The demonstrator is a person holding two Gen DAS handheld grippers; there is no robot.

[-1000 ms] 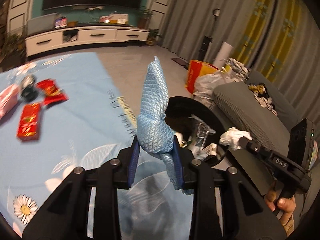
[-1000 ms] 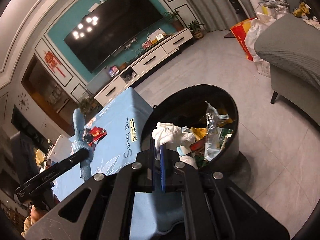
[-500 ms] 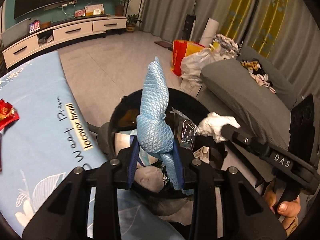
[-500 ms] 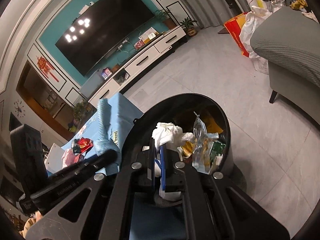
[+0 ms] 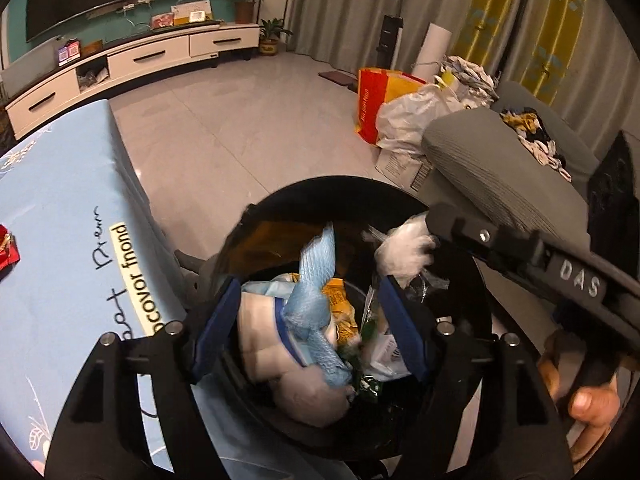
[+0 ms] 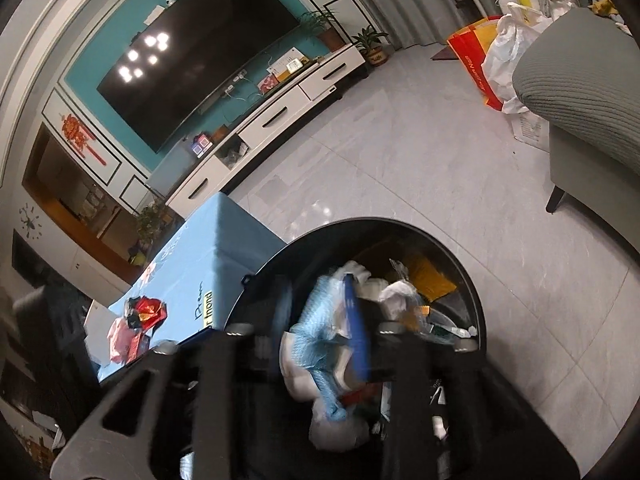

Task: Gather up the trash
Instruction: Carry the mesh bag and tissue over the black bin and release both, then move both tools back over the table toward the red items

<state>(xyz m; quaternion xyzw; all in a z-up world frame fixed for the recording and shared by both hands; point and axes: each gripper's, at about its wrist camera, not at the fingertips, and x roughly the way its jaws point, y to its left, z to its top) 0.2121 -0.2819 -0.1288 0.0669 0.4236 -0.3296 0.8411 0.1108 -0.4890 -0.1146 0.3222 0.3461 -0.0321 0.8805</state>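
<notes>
A round black trash bin (image 5: pixel 280 208) stands on the floor by the blue table, full of wrappers and paper. My left gripper (image 5: pixel 312 328) is open above the bin; the blue quilted cloth (image 5: pixel 316 292) is free between its fingers, inside the bin. The cloth also shows in the right wrist view (image 6: pixel 320 320). My right gripper (image 6: pixel 316 328) hangs over the bin (image 6: pixel 472 280) with its fingers apart. The white crumpled tissue (image 5: pixel 404 248) sits at its tip in the left wrist view, blurred.
The blue-clothed table (image 5: pixel 60 248) lies left of the bin, with red wrappers (image 6: pixel 146 308) on it. A grey sofa (image 5: pixel 500 176) is on the right, with bags (image 5: pixel 396 116) beside it. A white TV cabinet (image 5: pixel 132 64) stands at the far wall.
Both grippers moved over the bin. My left gripper opened and the blue cloth dropped into the bin. My right gripper's fingers spread apart from their grip on the tissue.
</notes>
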